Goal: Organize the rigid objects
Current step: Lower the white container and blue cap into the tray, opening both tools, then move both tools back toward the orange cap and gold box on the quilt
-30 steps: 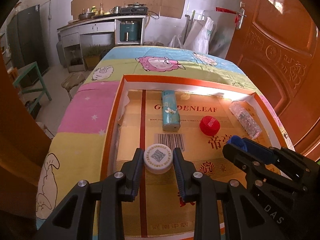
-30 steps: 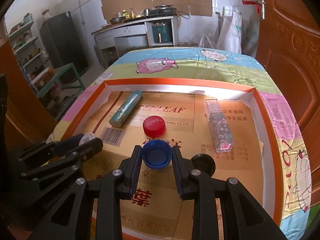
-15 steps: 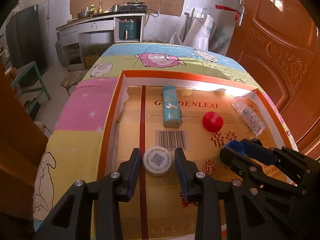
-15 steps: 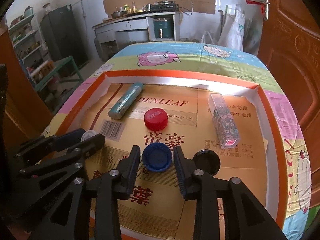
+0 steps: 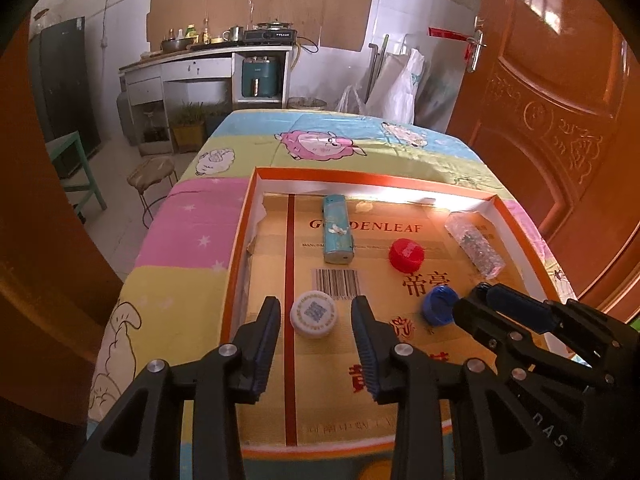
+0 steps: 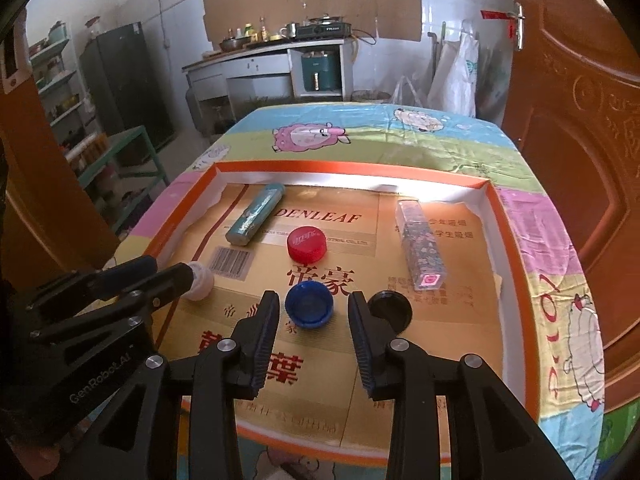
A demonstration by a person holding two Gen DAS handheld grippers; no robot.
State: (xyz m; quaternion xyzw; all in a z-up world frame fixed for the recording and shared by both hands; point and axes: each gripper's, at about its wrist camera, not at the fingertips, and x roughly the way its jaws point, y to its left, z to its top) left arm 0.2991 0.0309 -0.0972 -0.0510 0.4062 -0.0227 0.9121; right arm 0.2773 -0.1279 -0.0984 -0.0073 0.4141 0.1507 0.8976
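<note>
A white bottle cap (image 5: 314, 314) with a QR code lies on the floor of the shallow cardboard tray (image 5: 240, 240). My left gripper (image 5: 316, 320) stands open around it, with a gap on each side. A blue cap (image 6: 309, 305) lies mouth up between the jaws of my open right gripper (image 6: 313, 312), untouched. In the tray also lie a red cap (image 6: 307, 243), a black cap (image 6: 390, 308), a teal lighter (image 6: 256, 219) and a clear patterned lighter (image 6: 421, 249). In the right wrist view the white cap (image 6: 199, 280) shows partly behind the left gripper's fingertips (image 6: 176, 276).
The tray sits on a table under a colourful cartoon cloth (image 6: 360, 136). A wooden door (image 5: 560, 100) stands to the right, a kitchen counter (image 5: 208, 60) at the back, a stool (image 5: 154, 170) and green frame at the left.
Both grippers have let go of their caps and opened. The white and blue caps now lie free on the tray floor. Both grippers have drawn back and up a little.
</note>
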